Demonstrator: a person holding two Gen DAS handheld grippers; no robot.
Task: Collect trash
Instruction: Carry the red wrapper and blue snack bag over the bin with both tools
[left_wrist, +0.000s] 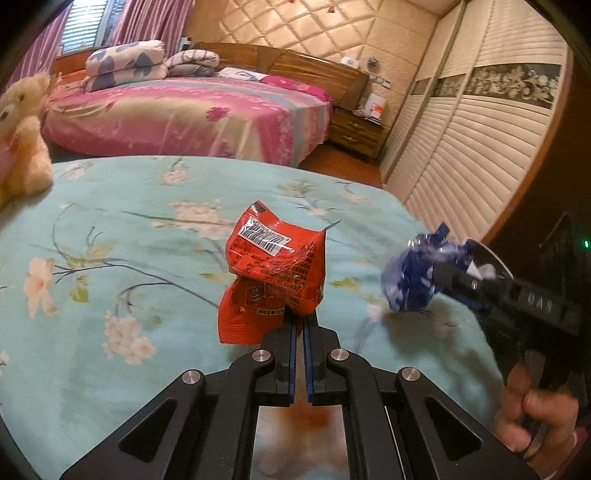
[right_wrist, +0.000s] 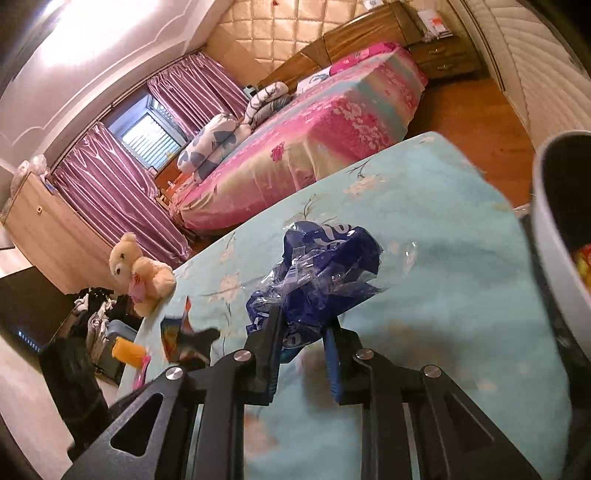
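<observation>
Between the left gripper (left_wrist: 300, 319) jaws sits a red snack wrapper (left_wrist: 275, 266), pinched tight, pads nearly together on its lower edge; wrapper crumpled, barcode face up, held above the bed. Right gripper (right_wrist: 303, 325) clamped on a crumpled blue plastic wrapper (right_wrist: 321, 266), pads pressing its bottom from both sides, wrapper bulging up past the fingertips. From the left wrist view, same blue wrapper (left_wrist: 413, 273) shows at the right, held clear of the cover, with a hand (left_wrist: 535, 417) wrapped on the gripper handle below it. Under both: turquoise floral bedspread (left_wrist: 129, 258). Grey-white bin (right_wrist: 554, 236) at the right edge of the right wrist view, rim beside the bedspread, something yellow-red inside, can't tell what. Cream teddy bear (right_wrist: 142, 273) sits at the far-left bedspread edge. Beyond it, a second bed with pink floral cover (left_wrist: 184, 114), folded quilts (left_wrist: 129, 62) at its head, wooden headboard (left_wrist: 295, 64). Louvered wardrobe doors (left_wrist: 480, 140) at right, purple curtains (right_wrist: 122, 192) by the window.
</observation>
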